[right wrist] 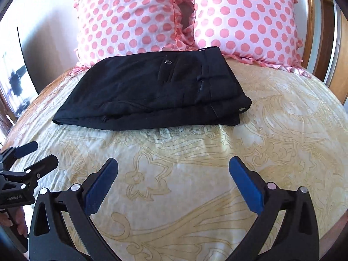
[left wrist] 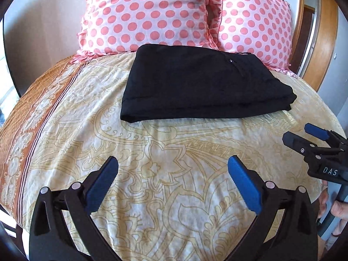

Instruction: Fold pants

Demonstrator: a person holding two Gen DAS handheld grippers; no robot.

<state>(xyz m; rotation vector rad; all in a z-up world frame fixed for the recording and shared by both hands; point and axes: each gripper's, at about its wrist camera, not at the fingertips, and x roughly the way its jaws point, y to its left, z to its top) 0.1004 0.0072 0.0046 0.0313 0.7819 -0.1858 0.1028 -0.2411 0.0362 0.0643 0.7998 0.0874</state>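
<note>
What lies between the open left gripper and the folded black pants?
Only bare cream patterned bedspread separates the left gripper from the folded black pants, in the left wrist view.

The right gripper (left wrist: 308, 138) poked in from the left wrist view's right edge, its body cut off there, so its jaw gap was hard to read. Same story opposite: the left gripper (right wrist: 35, 154) was clipped by the right wrist view's left edge. The polka-dot pillows (right wrist: 134, 19) ran off the top of the frame. The pants (right wrist: 150, 95) covered the pillows' lower frills, and their inner folded layers were hidden. Beyond the window (right wrist: 15, 82), just overexposed blur.
</note>
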